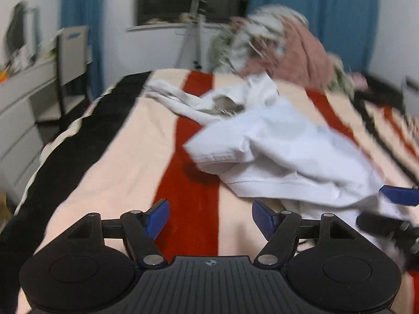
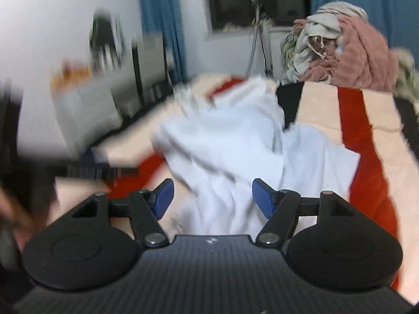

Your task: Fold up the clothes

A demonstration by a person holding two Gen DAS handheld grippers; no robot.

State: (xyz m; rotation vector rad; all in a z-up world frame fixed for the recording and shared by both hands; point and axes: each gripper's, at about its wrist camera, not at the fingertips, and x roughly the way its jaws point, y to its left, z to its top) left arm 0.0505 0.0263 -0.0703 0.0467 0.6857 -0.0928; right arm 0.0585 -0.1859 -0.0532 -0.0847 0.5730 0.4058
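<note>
A crumpled white garment (image 1: 282, 151) lies on a bed covered by a peach, red and black striped blanket (image 1: 125, 157). My left gripper (image 1: 210, 218) is open above the red stripe, just short of the garment's near hem, with nothing between its blue pads. The right gripper (image 1: 392, 204) shows at the right edge of the left wrist view, over the garment's corner. In the right wrist view the white garment (image 2: 222, 157) spreads ahead, and my right gripper (image 2: 212, 198) is open with cloth lying between and under its fingers. The view is blurred.
A heap of pink and beige clothes (image 1: 282, 44) is piled at the far end of the bed. A tripod (image 1: 193, 31) stands beyond the bed by the wall. A chair (image 1: 70, 60) and white drawers (image 1: 18, 120) stand to the left. Blue curtains hang behind.
</note>
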